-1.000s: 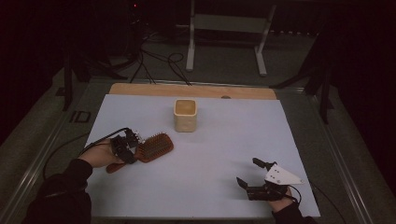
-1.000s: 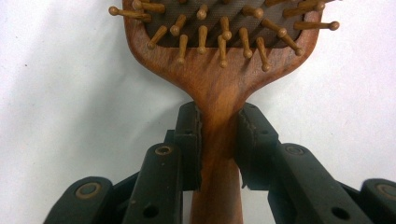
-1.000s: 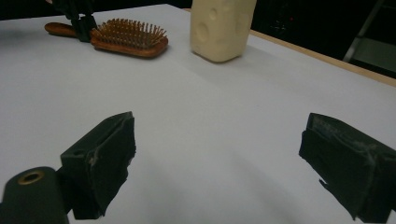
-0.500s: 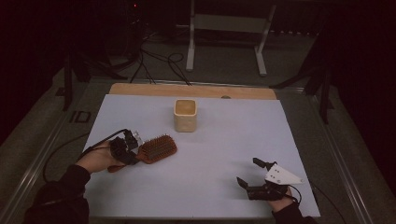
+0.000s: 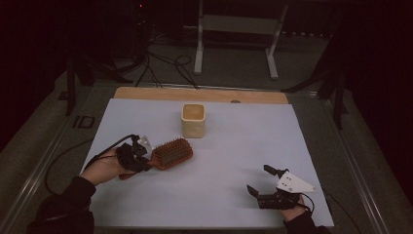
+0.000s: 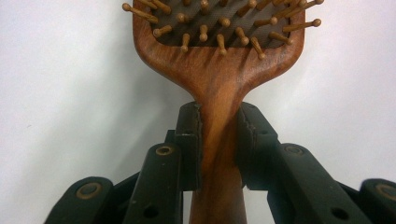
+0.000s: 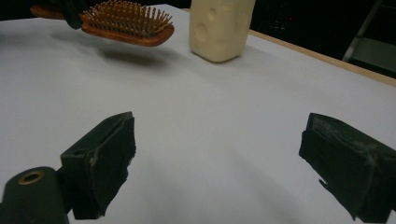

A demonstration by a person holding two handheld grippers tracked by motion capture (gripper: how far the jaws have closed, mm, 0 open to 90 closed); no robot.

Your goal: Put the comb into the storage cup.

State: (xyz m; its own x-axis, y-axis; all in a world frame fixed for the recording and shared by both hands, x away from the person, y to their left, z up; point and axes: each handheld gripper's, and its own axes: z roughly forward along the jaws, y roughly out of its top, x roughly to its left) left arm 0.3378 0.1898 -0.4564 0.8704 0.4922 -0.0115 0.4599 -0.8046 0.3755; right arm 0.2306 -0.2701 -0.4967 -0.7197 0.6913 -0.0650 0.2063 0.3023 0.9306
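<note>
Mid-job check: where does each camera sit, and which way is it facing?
High view: above the person's side, looking forward and down on the table; both hands and sleeves show.
Left gripper view: rides the left gripper, looking along its jaws clamped on the hairbrush handle.
Right gripper view: rides the right gripper, low over the table, open jaws toward the cup.
Shared: brush and cup appear in the high and right gripper views.

One wooden hairbrush [image 5: 171, 153], one cream holder cup [image 5: 193, 120], two handheld grippers, one white table [image 5: 234, 146]

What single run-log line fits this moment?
left gripper: shut on brown wooden paddle hairbrush, lifted | right gripper: open, idle | cream square cup: upright
</note>
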